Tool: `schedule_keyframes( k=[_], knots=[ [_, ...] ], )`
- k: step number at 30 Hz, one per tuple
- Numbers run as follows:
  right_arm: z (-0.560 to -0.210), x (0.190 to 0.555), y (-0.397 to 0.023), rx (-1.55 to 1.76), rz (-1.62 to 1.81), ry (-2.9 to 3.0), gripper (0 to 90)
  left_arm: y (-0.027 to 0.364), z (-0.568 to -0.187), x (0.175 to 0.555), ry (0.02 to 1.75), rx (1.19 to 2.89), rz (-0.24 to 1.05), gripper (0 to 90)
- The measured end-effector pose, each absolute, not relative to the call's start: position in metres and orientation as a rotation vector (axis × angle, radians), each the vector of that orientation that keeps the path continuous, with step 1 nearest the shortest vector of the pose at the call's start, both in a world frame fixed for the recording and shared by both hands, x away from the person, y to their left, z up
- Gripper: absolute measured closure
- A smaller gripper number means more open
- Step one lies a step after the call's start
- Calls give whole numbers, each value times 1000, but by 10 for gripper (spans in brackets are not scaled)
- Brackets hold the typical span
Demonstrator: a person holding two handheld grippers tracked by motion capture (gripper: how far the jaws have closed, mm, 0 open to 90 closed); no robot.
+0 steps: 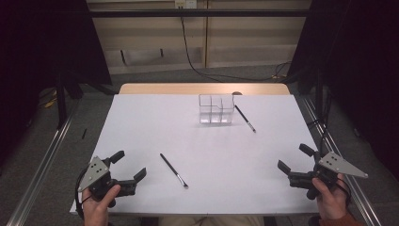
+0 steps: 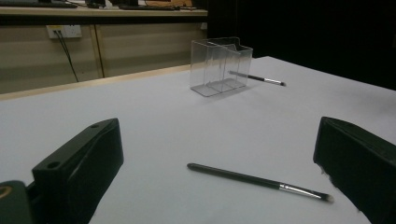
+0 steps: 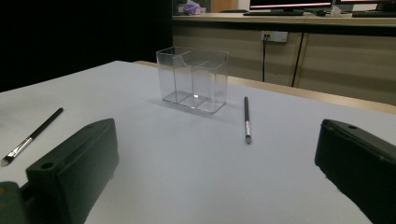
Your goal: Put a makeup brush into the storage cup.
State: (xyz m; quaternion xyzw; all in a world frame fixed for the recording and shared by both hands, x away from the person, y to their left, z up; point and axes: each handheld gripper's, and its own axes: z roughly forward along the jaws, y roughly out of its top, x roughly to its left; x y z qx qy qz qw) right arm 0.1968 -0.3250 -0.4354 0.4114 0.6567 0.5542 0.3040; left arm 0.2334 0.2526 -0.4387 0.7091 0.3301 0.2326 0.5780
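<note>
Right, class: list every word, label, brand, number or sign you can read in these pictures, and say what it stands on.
None can be read: the clear organiser, both brushes and the white table cover are unmarked.
The monitors are too blurred to read.

Two brushes (image 1: 173, 170) (image 1: 245, 118), one clear organizer (image 1: 216, 108)

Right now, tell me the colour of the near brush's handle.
Black, with a silver ferrule: the near brush shows best in the left gripper view.
</note>
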Motion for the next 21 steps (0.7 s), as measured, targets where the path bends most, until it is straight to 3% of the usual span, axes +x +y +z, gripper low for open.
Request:
schedule_keyframes(
  k=[21],
  knots=[
    [-435, 197, -324, 1080, 1465, 1783, 0, 246, -435, 235, 737, 1706, 520, 22]
  ],
)
